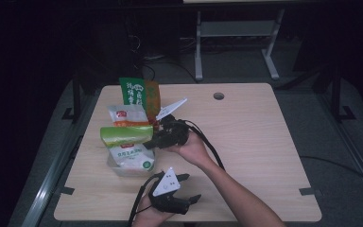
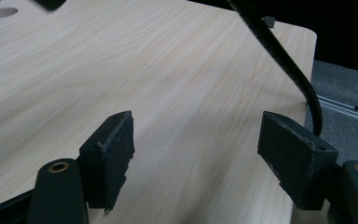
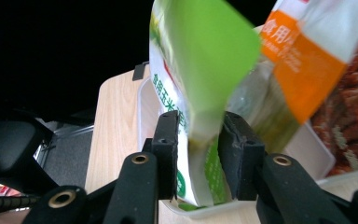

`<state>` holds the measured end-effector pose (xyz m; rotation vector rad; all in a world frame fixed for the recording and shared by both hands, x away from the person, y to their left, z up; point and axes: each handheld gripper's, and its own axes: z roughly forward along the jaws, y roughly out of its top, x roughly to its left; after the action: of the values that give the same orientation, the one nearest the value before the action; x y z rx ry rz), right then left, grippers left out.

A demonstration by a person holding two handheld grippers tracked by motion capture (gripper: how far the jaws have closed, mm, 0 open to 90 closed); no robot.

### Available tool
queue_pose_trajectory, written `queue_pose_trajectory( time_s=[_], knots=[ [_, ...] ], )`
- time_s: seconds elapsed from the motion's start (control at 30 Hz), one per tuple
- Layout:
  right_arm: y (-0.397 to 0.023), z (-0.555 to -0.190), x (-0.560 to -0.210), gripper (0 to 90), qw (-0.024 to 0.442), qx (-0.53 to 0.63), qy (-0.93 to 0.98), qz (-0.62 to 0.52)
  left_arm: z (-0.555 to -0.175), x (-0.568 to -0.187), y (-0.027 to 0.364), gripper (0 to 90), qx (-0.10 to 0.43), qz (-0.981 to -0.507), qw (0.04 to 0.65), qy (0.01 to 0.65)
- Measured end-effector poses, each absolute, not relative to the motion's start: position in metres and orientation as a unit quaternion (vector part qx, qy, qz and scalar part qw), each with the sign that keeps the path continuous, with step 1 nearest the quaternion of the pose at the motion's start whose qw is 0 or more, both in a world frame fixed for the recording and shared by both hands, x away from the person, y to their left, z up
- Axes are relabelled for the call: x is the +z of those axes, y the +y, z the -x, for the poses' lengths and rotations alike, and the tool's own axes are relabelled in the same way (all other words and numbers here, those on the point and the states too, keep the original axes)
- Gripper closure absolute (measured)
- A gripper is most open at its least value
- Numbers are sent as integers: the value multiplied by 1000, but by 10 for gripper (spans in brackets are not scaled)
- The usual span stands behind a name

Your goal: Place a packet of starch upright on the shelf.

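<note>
Four snack pouches stand packed in your clear tray [image 1: 116, 168] at about 9 o'clock on the desk [image 1: 264, 142]. Your right gripper [image 1: 152, 143] reaches in from the 3 o'clock side, and its jaws straddle the lower edge of the green pouch [image 3: 200, 60], which leans across the middle of the tray. In the right gripper view the two black pads sit either side of that green film with a little slack showing, so the jaws are slightly apart rather than clamped. Just at 6 o'clock of it stands a white pouch with green print [image 1: 133, 158]; at 12 o'clock comes a white-and-orange pouch [image 1: 127, 116], and beyond that a tall green-and-brown pouch [image 1: 139, 92] at the far end. Your left gripper [image 1: 191, 187] rests near the desk's 6 o'clock edge, jaws wide apart over bare wood, with the right gripper's black cable [image 2: 284, 56] crossing beyond them.
</note>
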<state>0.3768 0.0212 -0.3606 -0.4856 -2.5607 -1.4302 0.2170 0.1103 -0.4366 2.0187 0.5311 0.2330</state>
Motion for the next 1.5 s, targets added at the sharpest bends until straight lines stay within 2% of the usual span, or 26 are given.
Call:
queue_pose_trajectory(
  time_s=[0.7,1.5],
  knots=[
    [-49,-382,-356,455,65,-472,-855,206,-227,-436,114,264,101,-833,493,230],
    [-95,-385,-361,386,52,-457,-852,250,-232,-435,118,259,101,-828,495,243]
  ],
)
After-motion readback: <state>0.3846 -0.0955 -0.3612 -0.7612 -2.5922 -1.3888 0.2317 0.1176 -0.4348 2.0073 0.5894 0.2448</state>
